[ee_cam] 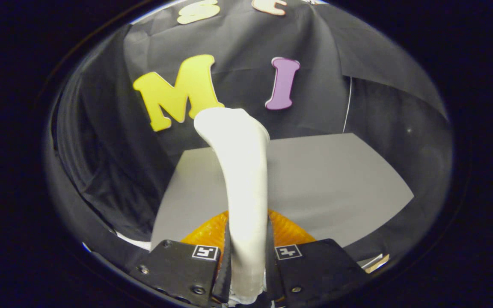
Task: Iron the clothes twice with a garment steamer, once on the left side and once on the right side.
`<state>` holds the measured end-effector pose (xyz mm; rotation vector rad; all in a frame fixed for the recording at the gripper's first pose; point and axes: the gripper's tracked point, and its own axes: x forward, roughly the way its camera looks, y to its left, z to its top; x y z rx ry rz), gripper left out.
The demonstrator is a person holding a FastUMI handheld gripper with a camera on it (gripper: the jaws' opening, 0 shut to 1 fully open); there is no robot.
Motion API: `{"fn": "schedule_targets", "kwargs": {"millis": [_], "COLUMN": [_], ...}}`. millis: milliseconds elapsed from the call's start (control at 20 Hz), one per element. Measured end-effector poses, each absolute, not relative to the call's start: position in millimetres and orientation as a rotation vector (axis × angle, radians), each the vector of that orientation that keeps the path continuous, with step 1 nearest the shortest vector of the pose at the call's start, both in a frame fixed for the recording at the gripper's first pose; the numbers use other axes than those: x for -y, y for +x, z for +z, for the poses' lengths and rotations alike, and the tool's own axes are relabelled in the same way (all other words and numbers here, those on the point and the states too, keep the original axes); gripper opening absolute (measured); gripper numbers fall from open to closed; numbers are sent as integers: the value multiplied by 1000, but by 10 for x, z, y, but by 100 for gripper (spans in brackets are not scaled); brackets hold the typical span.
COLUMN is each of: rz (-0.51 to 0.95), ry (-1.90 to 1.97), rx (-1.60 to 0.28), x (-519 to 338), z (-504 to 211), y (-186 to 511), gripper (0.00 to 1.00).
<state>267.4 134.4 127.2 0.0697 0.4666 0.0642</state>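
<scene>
While clamped by hand-held gripper [247,252], steamer handle [240,171]

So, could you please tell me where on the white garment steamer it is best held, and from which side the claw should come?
Grip the garment steamer on its slim white handle, low down, as the claw does now: one finger presses on each flat side. The handle is narrow there and flares toward the head, beyond the fingers. Coming from the butt end, along its length, probably suits it best. The orange part sits wider, under the handle.
</scene>
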Motion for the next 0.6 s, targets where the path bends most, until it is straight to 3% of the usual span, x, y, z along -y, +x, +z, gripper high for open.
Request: {"fn": "schedule_targets", "kwargs": {"millis": [400,600], "rz": [93,97], "ry": [157,126], "rx": [-173,80], "x": [-2080,-2426], "z": [2220,3027], "y": [1634,1244], "gripper": [35,35]}}
